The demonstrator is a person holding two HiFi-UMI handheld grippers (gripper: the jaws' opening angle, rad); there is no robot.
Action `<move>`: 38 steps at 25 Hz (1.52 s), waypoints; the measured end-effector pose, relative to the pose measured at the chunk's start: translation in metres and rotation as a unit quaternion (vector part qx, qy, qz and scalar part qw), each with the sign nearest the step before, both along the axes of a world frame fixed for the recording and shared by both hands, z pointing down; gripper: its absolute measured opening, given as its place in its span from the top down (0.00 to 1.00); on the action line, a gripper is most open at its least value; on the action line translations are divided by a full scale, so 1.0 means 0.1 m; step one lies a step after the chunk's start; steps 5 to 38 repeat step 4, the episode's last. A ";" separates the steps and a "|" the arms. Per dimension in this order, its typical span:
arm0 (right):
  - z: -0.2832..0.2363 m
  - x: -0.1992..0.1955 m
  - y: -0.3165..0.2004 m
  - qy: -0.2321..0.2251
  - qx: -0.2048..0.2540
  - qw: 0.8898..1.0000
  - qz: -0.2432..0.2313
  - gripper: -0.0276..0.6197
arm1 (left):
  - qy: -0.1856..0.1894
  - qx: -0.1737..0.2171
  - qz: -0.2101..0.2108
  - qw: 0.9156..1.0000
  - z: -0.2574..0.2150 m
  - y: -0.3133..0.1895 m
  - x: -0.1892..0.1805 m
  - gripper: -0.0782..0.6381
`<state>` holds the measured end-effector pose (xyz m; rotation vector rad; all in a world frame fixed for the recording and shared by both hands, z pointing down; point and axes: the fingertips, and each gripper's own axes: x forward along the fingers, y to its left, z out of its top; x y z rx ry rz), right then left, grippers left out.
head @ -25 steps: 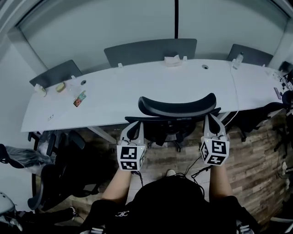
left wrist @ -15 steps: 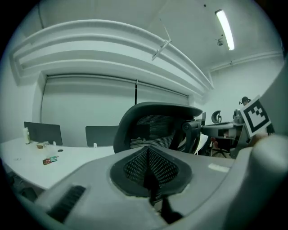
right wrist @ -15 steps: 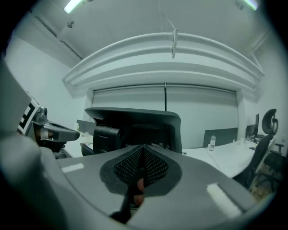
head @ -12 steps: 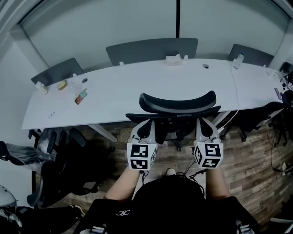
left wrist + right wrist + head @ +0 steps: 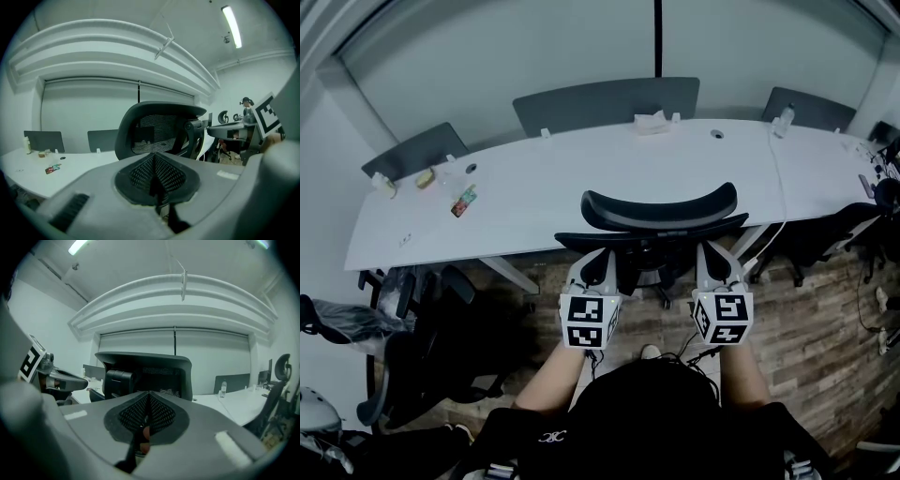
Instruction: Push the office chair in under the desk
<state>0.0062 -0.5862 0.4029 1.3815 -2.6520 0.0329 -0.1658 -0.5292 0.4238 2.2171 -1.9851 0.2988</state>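
Note:
A black office chair (image 5: 659,208) with a curved headrest stands at the near edge of the long white desk (image 5: 544,192), its mesh back toward me. My left gripper (image 5: 598,259) is shut and empty, its tips at the left rear of the chair back. My right gripper (image 5: 711,251) is shut and empty at the right rear. Whether either touches the chair I cannot tell. In the left gripper view the chair (image 5: 159,131) rises just ahead of the shut left gripper (image 5: 155,174). In the right gripper view the chair (image 5: 145,373) stands ahead of the shut right gripper (image 5: 148,414).
Grey chairs (image 5: 607,103) line the desk's far side. A black chair (image 5: 412,356) stands at my left and another (image 5: 825,239) at my right. A tissue box (image 5: 652,122), a snack packet (image 5: 463,202), a bottle (image 5: 786,119) and a cable (image 5: 778,187) lie on the desk.
Both grippers have drawn inward toward each other behind the chair back, the left to the right and the right to the left. The chair has hardly shifted.

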 end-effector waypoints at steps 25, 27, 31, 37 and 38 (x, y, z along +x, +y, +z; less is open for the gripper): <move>0.01 0.01 -0.01 0.006 0.002 1.000 -0.002 0.95 | -0.004 -0.001 0.005 1.000 0.01 -0.01 0.05 0.88; 0.01 0.01 -0.01 0.006 0.002 1.000 -0.002 0.95 | -0.004 -0.001 0.005 1.000 0.01 -0.01 0.05 0.88; 0.01 0.01 -0.01 0.006 0.002 1.000 -0.002 0.95 | -0.004 -0.001 0.005 1.000 0.01 -0.01 0.05 0.88; 0.01 0.01 -0.01 0.006 0.002 1.000 -0.002 0.95 | -0.004 -0.001 0.005 1.000 0.01 -0.01 0.05 0.88; 0.01 0.01 -0.01 0.006 0.002 1.000 -0.002 0.95 | -0.004 -0.001 0.005 1.000 0.01 -0.01 0.05 0.88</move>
